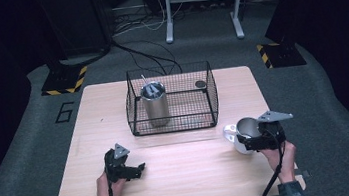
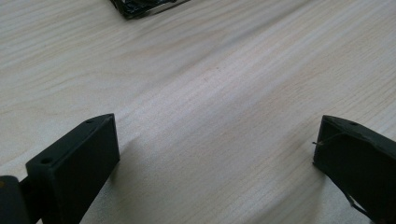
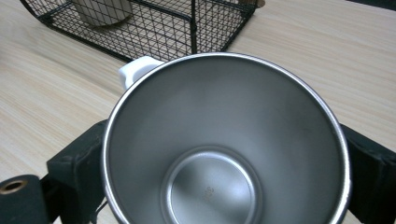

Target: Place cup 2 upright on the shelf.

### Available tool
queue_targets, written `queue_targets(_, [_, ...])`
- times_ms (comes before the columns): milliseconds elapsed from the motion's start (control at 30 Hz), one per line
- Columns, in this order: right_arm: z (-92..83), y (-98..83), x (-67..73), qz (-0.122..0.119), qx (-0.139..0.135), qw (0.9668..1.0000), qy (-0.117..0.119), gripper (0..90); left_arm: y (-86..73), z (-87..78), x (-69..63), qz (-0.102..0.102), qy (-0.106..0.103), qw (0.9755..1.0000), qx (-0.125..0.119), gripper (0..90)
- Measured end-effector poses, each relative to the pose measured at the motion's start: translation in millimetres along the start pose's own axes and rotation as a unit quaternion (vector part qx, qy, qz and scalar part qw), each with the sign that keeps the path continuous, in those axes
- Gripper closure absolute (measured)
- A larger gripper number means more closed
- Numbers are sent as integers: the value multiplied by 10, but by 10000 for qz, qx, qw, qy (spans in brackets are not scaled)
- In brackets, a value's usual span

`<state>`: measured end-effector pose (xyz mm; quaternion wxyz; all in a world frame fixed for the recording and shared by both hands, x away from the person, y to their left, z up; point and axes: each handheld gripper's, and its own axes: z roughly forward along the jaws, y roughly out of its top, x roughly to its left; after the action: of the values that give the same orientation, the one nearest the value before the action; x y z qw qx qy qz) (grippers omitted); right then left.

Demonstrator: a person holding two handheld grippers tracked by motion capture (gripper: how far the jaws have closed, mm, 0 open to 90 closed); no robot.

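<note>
Between the right gripper's [image 3: 224,154] jaws sits a white-handled round steel cup [image 3: 224,140], clamped; its bare interior shows there. Overhead, the left gripper [image 1: 138,169] hovers wide open above the pale wooden table [image 1: 197,176].

The high view looks forward and down from the near side over the whole surface [image 1: 182,177]. The left gripper view skims close above bare wood, facing right. The right gripper view peers down into a steel cup [image 3: 224,149], sharing the wire basket [image 3: 177,28] with the high view.

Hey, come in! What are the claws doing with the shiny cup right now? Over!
Right gripper clamped around steel cup. Left gripper open, empty, over table. Wire basket just ahead, tumbler already inside.
</note>
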<state>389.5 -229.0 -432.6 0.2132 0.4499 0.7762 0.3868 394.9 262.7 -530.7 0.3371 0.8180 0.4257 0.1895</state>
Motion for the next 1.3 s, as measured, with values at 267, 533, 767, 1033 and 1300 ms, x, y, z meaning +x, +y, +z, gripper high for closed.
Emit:
queue_targets(267, [3, 85, 71, -90, -59, 9999, 82, 60, 0, 1, -1, -6, -5, 10000, -1, 1])
queue_targets(533, [33, 170, 140, -140, -36, 9998, 170, 60, 0, 1, -1, -8, -4, 10000, -1, 0])
queue_targets(767, [63, 245, 195, -217, -47, 9993, 299, 60, 3, 0, 5, 26, 18, 10000, 10, 0])
queue_targets(1033, [104, 366, 281, -319, -78, 9986, 410, 60, 3, 2, 4, 14, 10, 10000, 7, 0])
queue_targets(1300, [137, 474, 363, -379, -89, 9979, 512, 60, 4, 1, 5, 18, 12, 10000, 8, 0])
